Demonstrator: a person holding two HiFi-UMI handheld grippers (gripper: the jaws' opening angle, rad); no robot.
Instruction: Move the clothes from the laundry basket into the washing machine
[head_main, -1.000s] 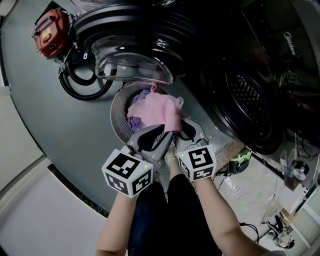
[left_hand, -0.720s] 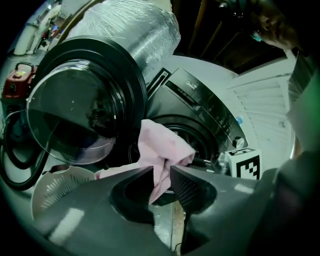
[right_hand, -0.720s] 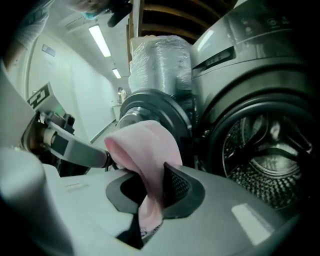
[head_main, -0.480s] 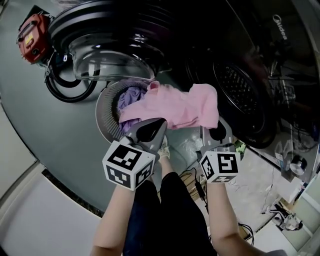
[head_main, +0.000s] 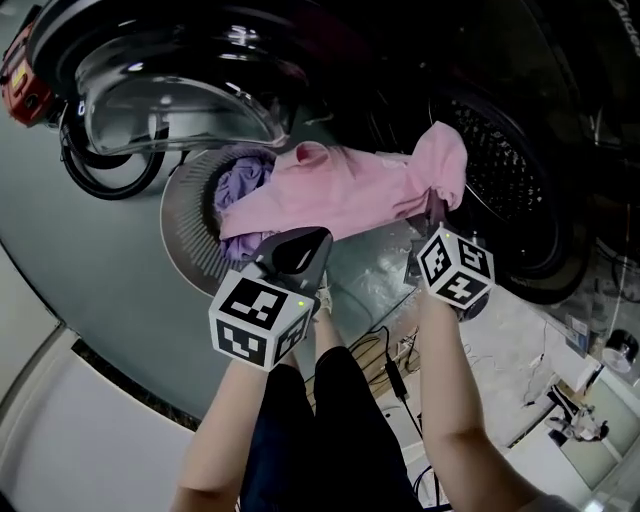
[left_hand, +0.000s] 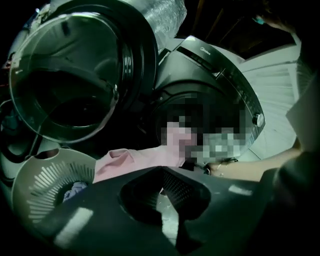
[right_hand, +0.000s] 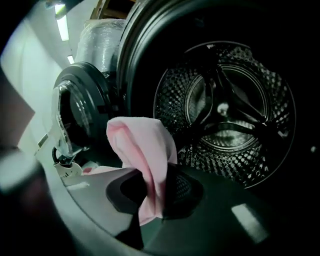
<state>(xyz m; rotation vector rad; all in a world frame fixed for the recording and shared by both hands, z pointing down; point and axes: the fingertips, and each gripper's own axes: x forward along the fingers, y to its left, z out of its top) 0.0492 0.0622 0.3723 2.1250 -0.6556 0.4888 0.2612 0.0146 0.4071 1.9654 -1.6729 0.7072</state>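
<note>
Pink garment (head_main: 340, 195), clamped in the right hand-held gripper (right_hand: 150, 197), reaches the half-hidden basket (head_main: 185, 235); left hand-held gripper (left_hand: 167, 210) closed, empty.

Looks like workshop or test room with laundry corner; front-loading washing machine (right_hand: 225, 110), drum open, straight ahead of right fingers (right_hand: 182, 192); laundry basket (left_hand: 35, 185) on floor left of left fingers (left_hand: 175, 187); loose cables (head_main: 400, 360) on floor behind right fingers; bubble-wrap roll (right_hand: 97, 42) and strip lights (right_hand: 62, 27) up left of them.
</note>
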